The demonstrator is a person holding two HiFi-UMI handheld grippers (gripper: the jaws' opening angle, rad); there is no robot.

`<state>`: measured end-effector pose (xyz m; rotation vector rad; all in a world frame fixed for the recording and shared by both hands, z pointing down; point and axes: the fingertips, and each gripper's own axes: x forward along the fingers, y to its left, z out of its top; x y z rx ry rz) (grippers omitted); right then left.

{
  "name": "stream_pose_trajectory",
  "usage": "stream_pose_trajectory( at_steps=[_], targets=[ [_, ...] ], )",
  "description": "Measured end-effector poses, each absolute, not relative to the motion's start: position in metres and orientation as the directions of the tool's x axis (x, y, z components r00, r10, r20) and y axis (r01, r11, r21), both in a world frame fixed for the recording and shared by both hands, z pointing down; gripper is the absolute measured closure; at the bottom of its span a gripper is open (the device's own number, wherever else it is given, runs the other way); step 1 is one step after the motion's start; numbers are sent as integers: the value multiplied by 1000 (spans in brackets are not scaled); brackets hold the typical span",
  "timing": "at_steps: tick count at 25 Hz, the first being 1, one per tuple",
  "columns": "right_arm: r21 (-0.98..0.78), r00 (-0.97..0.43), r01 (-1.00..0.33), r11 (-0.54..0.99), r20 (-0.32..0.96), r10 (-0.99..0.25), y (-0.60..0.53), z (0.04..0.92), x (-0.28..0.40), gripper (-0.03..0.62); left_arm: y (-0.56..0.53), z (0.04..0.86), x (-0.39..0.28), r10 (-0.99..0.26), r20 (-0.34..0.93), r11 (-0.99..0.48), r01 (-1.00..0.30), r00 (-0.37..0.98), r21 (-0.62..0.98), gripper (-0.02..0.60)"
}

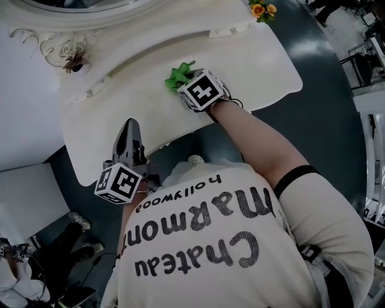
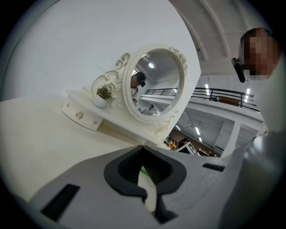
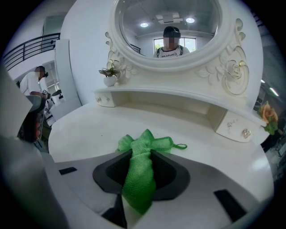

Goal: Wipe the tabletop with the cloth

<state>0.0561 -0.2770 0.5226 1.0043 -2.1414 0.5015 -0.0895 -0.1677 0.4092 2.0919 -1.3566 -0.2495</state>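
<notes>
There are two grippers and one cloth here. Far on the left, one small plant point(image 1: 75, 62) in a white pot sits on the shelf point(image 3: 161, 100) under the one big round mirror point(image 3: 165, 31). The shelf has two shiny knobs point(image 3: 97, 99) at its left end and two more knobs at its right end. The left gripper point(image 1: 129, 125) is near the front edge of the white tabletop point(image 1: 114, 114), on the left side. Its two jaws are pressed together and there is nothing between them. It is well apart from the cloth. The green cloth point(image 1: 178, 75) is in the middle of the tabletop, in front of the mirror. The right gripper point(image 3: 142, 152) has its two jaws squeezed on the cloth. The bunched part of the cloth runs back between the jaws, and the loose end fans out on the tabletop just past the tips. A thin green loop sticks out of the cloth on its right side. Far on the right, by the end of the shelf, there is one bunch of orange flowers point(image 1: 263, 9).
</notes>
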Motion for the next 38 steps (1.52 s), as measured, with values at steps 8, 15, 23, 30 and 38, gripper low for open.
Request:
stream_pose_trajectory(
  at_steps=[8,15,23,30,38],
  targets=[
    [-46,-430,-806,590,731,-530,-276,526,74,462,-164,415,-82,-869,168,-287,-750,466,596,574],
    [-92,-458,-816,571,705,-541,-275,524,81,462,-158,413,-88,-878,173,-271,-762,446,587,574],
    [-173,-489,-828,534,688,-536,-278,518,83,457,-144,404,-109,-903,177,-230,-788,392,571,574],
    [-183,-501,-829,529,664,-555,-280,510,74,424,-124,400,-144,-932,196,-153,-819,306,553,574],
    [-215,-671,-668,712,587,-452,-259,495,-40,422,-95,405,-186,-956,221,-42,-836,193,547,574]
  ],
)
